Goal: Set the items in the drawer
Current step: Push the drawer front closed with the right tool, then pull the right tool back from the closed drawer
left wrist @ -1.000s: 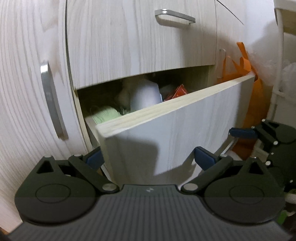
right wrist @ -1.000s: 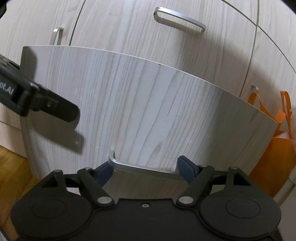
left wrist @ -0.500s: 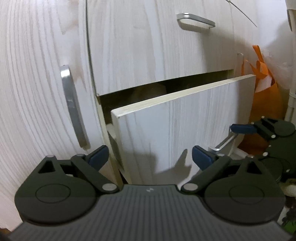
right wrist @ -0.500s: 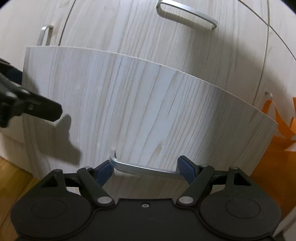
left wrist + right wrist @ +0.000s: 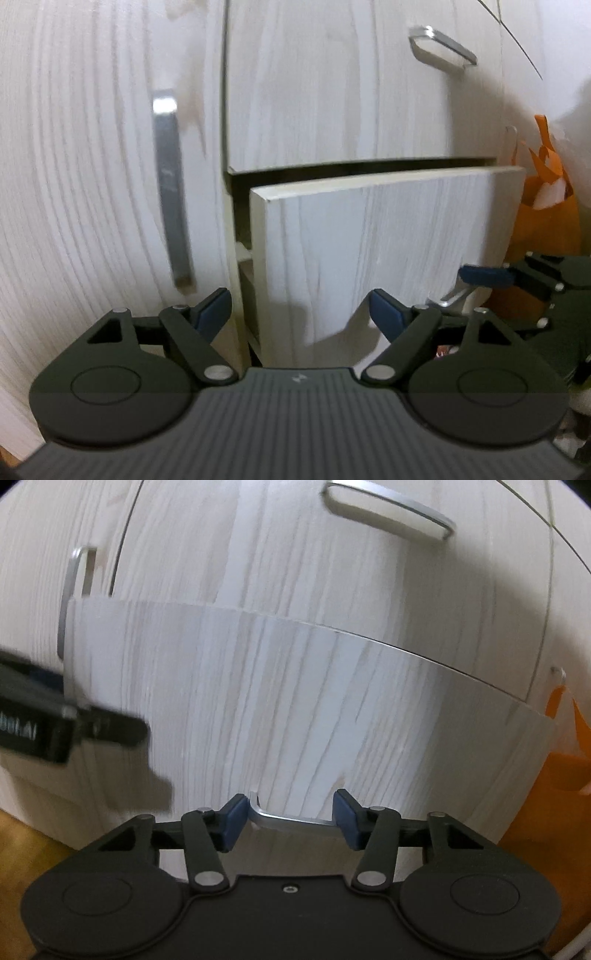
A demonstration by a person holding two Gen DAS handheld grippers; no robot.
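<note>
Dim, soft indoor light; both fisheye views are motion-blurred and bowed at the edges, with grey shadows below.

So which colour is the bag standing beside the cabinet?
Orange: the bag shows best in the left wrist view.

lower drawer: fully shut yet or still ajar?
Ajar. In the left wrist view the lower drawer front stands proud of the cabinet, with a dark gap above and beside it. Contents not visible.

Right tongs (image 5: 290,821) closing around drawer handle (image 5: 291,819), pads not pressing
</note>
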